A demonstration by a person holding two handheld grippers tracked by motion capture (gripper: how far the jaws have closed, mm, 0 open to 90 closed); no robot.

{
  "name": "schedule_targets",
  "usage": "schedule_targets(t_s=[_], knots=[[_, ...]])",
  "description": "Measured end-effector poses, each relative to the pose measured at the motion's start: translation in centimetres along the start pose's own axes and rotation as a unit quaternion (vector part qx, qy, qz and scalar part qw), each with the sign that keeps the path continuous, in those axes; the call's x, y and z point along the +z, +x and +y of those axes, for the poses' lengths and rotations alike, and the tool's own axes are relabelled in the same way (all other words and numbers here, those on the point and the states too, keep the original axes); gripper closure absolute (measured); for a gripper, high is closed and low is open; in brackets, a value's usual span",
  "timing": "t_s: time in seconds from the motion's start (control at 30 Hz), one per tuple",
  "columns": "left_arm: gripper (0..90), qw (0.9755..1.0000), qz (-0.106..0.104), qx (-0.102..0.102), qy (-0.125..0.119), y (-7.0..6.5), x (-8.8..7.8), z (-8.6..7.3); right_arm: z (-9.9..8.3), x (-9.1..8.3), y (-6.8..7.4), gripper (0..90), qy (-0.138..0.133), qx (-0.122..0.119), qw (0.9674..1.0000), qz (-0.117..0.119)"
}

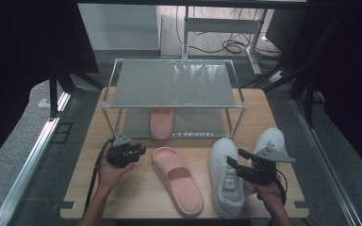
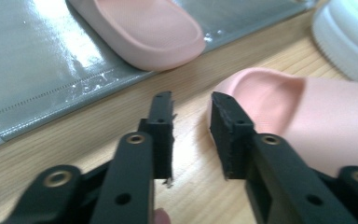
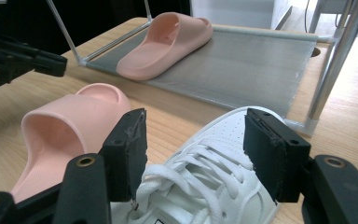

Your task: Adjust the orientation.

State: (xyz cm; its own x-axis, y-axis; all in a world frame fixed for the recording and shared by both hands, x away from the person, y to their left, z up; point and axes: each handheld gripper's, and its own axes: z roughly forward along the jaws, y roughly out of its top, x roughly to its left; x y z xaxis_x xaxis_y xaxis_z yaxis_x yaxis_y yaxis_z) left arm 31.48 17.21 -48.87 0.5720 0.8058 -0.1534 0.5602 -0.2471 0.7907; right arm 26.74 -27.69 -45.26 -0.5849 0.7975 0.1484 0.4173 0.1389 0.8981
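Note:
One pink slide (image 1: 176,179) lies on the wooden table (image 1: 136,197), and its twin (image 1: 161,122) sits on the lower shelf of the metal shoe rack (image 1: 174,84). My left gripper (image 1: 139,150) hovers just left of the table slide's toe (image 2: 298,121), open with nothing between its jaws (image 2: 191,135). Two white sneakers (image 1: 226,179) (image 1: 271,141) rest at the right. My right gripper (image 1: 233,159) is open above the nearer sneaker's laces (image 3: 205,186); its pads (image 3: 130,144) stand apart from the shoe.
The rack's top shelf (image 1: 169,82) is bare grey mesh, and its lower mat (image 2: 37,70) has free room beside the slide (image 3: 168,44). Rack legs (image 3: 331,65) stand close to the sneaker. Dark frames and a floor with cables surround the table.

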Motion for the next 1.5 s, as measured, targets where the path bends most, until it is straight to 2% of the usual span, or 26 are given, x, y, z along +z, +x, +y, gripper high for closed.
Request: schedule_targets(t_s=[0.03,0.07,0.13,0.3,0.4,0.5,0.57,0.6,0.77,0.83,0.87,0.9,0.93,0.97,1.0,1.1,1.13,1.17,1.23,1.5], knots=[[64.6,1.0000,-0.008,-0.001,-0.001,-0.2,-0.2,0.0,0.0,-0.1,0.0,39.9,0.000,0.000,1.0000,0.000],[60.5,0.9999,-0.016,-0.001,-0.001,-0.5,-0.4,0.0,0.0,-0.2,0.0,39.9,-0.001,0.001,1.0000,-0.001],[58.7,0.9995,-0.030,0.001,0.009,-1.1,-0.5,-0.3,0.0,-0.3,-0.1,40.0,-0.003,0.001,1.0000,-0.002],[55.1,0.9990,-0.043,-0.005,0.009,-1.5,-0.9,-0.7,0.0,-0.2,-0.2,39.9,-0.004,0.002,1.0000,0.000],[54.8,0.9982,-0.059,-0.005,0.008,-1.8,-1.5,-0.8,0.0,-0.1,-0.1,39.9,-0.002,0.001,1.0000,0.003],[59.1,0.9979,-0.065,0.009,0.003,-2.3,-1.9,-1.0,0.1,0.1,0.0,39.9,-0.001,0.000,1.0000,0.004],[64.5,0.9976,-0.067,0.019,0.003,-2.8,-2.0,-1.0,0.1,0.1,0.0,39.9,-0.001,0.000,1.0000,0.004],[70.7,0.9975,-0.064,0.028,0.007,-3.2,-2.0,-1.0,0.1,0.2,0.0,39.9,-0.002,-0.002,1.0000,0.004],[82.9,0.9963,-0.077,0.037,0.008,-4.2,-2.0,-0.8,0.1,0.2,0.2,39.8,0.000,-0.004,1.0000,0.006],[84.6,0.9949,-0.092,0.040,0.010,-4.8,-1.9,-0.7,0.1,0.2,0.2,39.9,0.001,-0.003,1.0000,0.005],[87.0,0.9938,-0.099,0.049,0.014,-5.5,-1.7,-0.7,0.0,0.1,0.2,39.9,0.001,-0.002,1.0000,0.004],[88.2,0.9938,-0.099,0.049,0.014,-5.5,-1.7,-0.7,0.0,0.1,0.2,39.9,0.001,-0.002,1.0000,0.004],[89.1,0.9924,-0.107,0.058,0.017,-6.3,-1.6,-0.6,0.1,0.0,0.2,39.8,-0.001,-0.002,1.0000,0.003],[89.8,0.9924,-0.107,0.058,0.017,-6.3,-1.6,-0.6,0.1,0.0,0.2,39.8,-0.001,-0.002,1.0000,0.003],[90.0,0.9918,-0.106,0.067,0.022,-6.9,-1.5,-0.6,0.1,-0.1,0.3,39.9,-0.003,-0.004,1.0000,0.002],[90.0,0.9910,-0.114,0.068,0.021,-7.4,-1.5,-0.5,0.2,-0.1,0.3,39.9,-0.004,-0.004,1.0000,0.002],[90.0,0.9898,-0.123,0.069,0.020,-7.8,-1.4,-0.6,0.2,-0.1,0.3,39.9,-0.003,-0.005,1.0000,0.002],[90.0,0.9898,-0.123,0.069,0.020,-7.8,-1.4,-0.6,0.2,-0.1,0.3,39.9,-0.003,-0.005,1.0000,0.002],[90.0,0.9882,-0.132,0.074,0.024,-8.4,-1.2,-0.6,0.1,0.0,0.2,39.9,-0.001,-0.003,1.0000,0.002],[90.0,0.9833,-0.151,0.092,0.043,-10.6,0.7,-1.3,0.0,0.3,0.5,39.9,0.004,-0.008,1.0000,0.005]])
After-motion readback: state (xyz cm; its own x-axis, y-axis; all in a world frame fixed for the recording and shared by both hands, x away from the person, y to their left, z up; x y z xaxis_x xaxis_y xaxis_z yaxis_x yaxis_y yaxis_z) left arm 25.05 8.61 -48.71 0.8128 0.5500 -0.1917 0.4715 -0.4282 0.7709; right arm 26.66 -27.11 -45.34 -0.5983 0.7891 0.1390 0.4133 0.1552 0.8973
